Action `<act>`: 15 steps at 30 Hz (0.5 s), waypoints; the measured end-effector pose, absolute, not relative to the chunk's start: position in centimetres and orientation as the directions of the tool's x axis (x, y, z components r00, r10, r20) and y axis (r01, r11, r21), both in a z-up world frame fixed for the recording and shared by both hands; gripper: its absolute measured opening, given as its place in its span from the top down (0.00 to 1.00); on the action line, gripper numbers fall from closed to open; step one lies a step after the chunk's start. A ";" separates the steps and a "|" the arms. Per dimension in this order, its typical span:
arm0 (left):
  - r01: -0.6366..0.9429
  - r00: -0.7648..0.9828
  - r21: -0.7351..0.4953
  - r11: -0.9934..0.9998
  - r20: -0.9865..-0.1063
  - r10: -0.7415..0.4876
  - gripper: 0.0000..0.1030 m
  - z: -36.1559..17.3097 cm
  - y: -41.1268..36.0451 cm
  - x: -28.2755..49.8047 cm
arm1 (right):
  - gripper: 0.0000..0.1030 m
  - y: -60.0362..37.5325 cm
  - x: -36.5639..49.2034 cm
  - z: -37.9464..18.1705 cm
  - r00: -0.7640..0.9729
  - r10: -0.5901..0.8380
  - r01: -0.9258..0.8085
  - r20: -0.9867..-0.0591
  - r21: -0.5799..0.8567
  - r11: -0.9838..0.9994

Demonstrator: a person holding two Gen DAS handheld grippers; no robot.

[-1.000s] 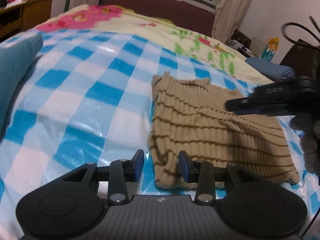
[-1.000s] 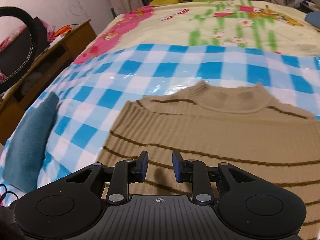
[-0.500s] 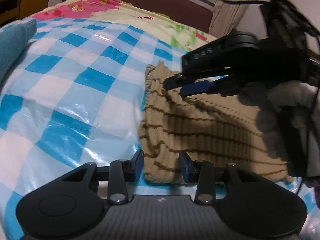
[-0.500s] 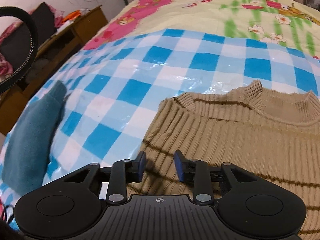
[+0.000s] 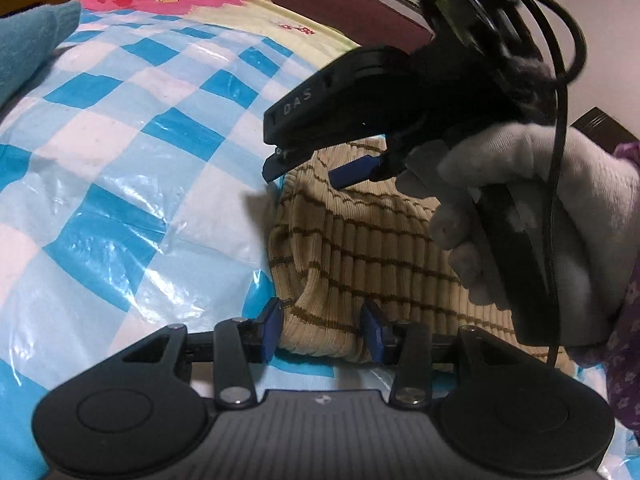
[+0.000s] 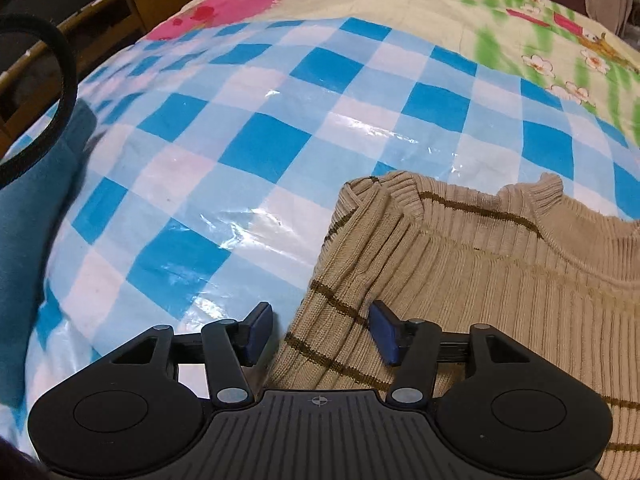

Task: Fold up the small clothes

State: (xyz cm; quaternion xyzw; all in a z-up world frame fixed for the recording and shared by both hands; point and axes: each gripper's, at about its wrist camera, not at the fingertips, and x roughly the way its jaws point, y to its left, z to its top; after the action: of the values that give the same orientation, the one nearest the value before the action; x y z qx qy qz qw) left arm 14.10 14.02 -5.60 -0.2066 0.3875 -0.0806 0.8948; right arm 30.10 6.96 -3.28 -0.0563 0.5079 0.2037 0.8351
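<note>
Checked plastic sheet [image 6: 260, 152] is carrying the striped sweater [image 6: 500, 300]; left gripper [image 5: 322, 330] is pinching its hem corner, right gripper [image 6: 318, 330] has just been opening wide astride the side edge, readying a fold.

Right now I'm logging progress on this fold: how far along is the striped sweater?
Early. The beige striped sweater lies on the blue checked plastic sheet, its side already folded in. In hand: the left gripper pinches the hem corner; the right gripper, jaws just opened, straddles the folded edge without gripping. Left: the remaining folds.

We lose the sweater [image 6: 500, 300] past the right frame edge, and the gloved hand [image 5: 540, 216] hides its far side.
</note>
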 end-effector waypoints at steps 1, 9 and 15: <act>-0.010 0.689 -0.428 0.904 -0.658 -0.304 0.54 -5.5 13.8 13.9 | 0.47 7.0 30.0 -3.3 0.400 0.281 -0.403 -0.872 0.108 0.909; -0.056 0.709 -0.392 0.918 -0.663 -0.240 0.53 -5.2 13.3 13.6 | 0.48 7.6 30.4 -3.6 0.395 0.255 -0.415 -0.883 0.077 0.907; -0.055 0.679 -0.420 0.906 -0.681 -0.274 0.65 -5.8 12.8 15.0 | 0.74 5.6 31.1 -3.8 0.395 0.295 -0.388 -0.870 0.134 0.912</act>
State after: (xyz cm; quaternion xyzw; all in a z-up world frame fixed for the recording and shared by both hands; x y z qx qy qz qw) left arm 15.02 12.78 -5.82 -0.2079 0.3961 -0.0614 0.8923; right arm 31.15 5.61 -3.81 -0.0452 0.5104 0.2048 0.8339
